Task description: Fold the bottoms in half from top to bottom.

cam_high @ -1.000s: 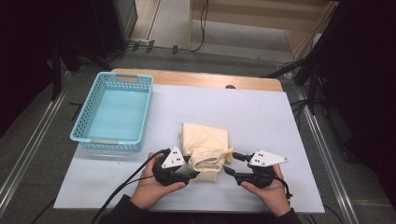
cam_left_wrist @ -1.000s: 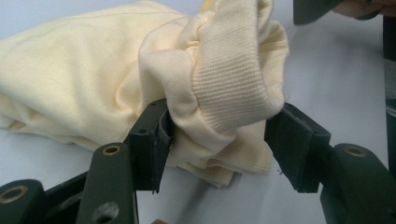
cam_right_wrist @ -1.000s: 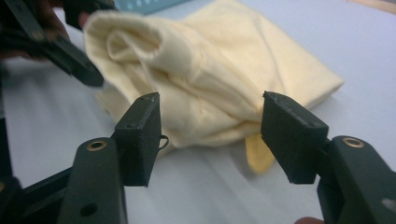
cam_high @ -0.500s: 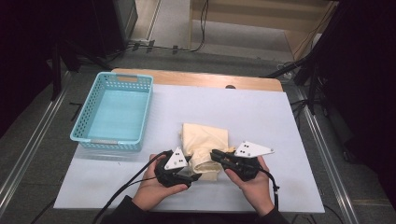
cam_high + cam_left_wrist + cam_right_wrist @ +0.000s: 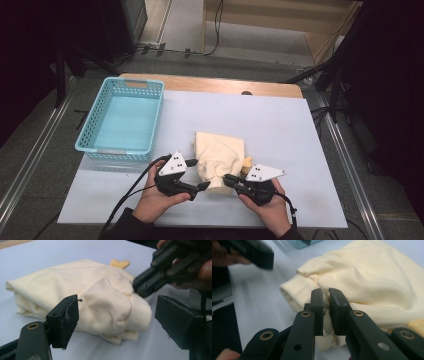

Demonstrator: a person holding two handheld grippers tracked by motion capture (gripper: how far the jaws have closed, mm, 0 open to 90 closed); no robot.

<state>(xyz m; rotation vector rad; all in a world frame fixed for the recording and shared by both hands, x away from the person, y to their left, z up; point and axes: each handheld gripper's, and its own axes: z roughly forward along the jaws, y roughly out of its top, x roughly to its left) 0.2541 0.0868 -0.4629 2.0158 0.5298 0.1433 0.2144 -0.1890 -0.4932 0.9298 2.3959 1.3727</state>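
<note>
Your right gripper (image 5: pixel 325 296) is pinching, as far as the blur allows, the sweater (image 5: pixel 218 155) cuff; your left gripper (image 5: pixel 117 315) has just been opening, jaws spread around the folded bundle.

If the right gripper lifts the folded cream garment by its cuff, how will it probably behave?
The garment looks soft, so it would likely sag and unfold, not rise as one block. The right gripper pinches only the ribbed cuff, which may stretch. It seems light and unlikely to slide off the table.

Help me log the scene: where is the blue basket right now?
In the high view, the blue basket sits at the table's far left, beyond the left gripper, left of the cream garment.
</note>
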